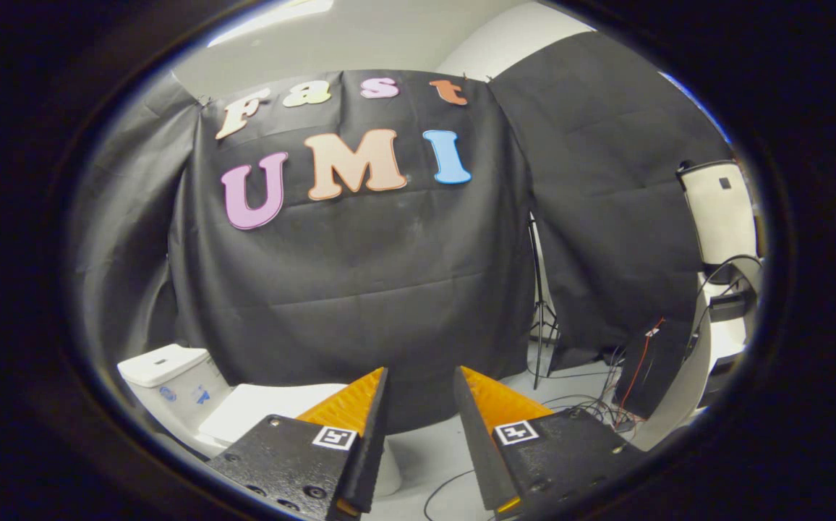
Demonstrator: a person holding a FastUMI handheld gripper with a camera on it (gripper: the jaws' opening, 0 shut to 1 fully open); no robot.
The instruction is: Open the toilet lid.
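Note:
A white toilet stands low on the left, against the black cloth wall. Its tank [172, 383] is at the far left and its closed lid [266, 409] lies flat, partly hidden behind my left finger. My gripper [421, 380] is open and held well above and to the right of the lid, with nothing between its fingers. The fingertips point at the cloth wall beyond the toilet.
A light stand [539, 304] rises by the gap in the cloth on the right. Loose cables [591, 405] and a black box [653, 365] lie on the pale floor at right. A white appliance [722, 210] stands at the far right.

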